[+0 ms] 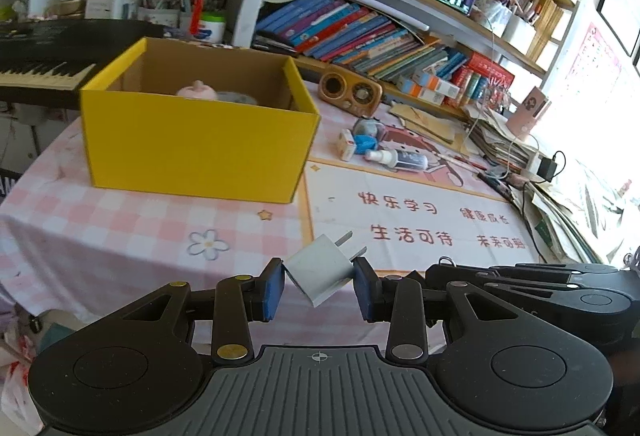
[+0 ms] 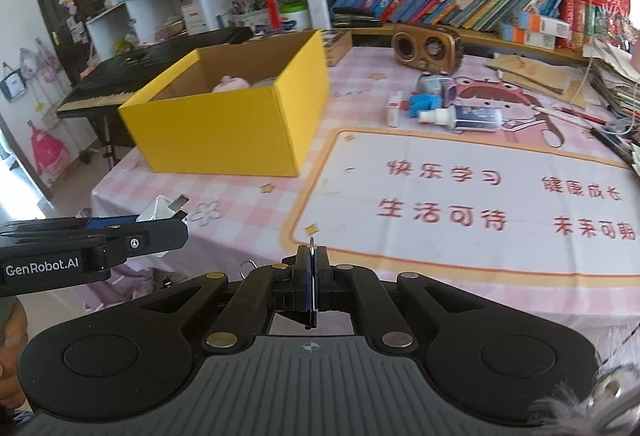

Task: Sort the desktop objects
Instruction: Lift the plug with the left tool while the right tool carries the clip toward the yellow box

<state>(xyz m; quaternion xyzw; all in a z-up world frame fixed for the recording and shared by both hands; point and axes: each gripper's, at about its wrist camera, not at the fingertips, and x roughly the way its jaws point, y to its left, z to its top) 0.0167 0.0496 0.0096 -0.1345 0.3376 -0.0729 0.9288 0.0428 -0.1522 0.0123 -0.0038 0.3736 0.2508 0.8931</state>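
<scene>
White charger (image 1: 322, 268): tilted, prongs up, clamped in the left gripper (image 1: 320, 286) above the near table edge.
Right gripper (image 2: 311, 276): pressed together on a thin metal ring (image 2: 311, 242).
Yellow box (image 1: 200, 140): further back, open, pink toy (image 1: 197, 90) inside.
Spray bottle (image 1: 400, 158): lying right of the box.

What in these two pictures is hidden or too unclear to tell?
- Yellow box contents: its walls hide all but a pink toy, both views.
- Right gripper: shut on a thin metal ring; what hangs from it is hidden.
- Book titles: too small and blurred.
- Charger plug in left gripper: underside hidden.
</scene>
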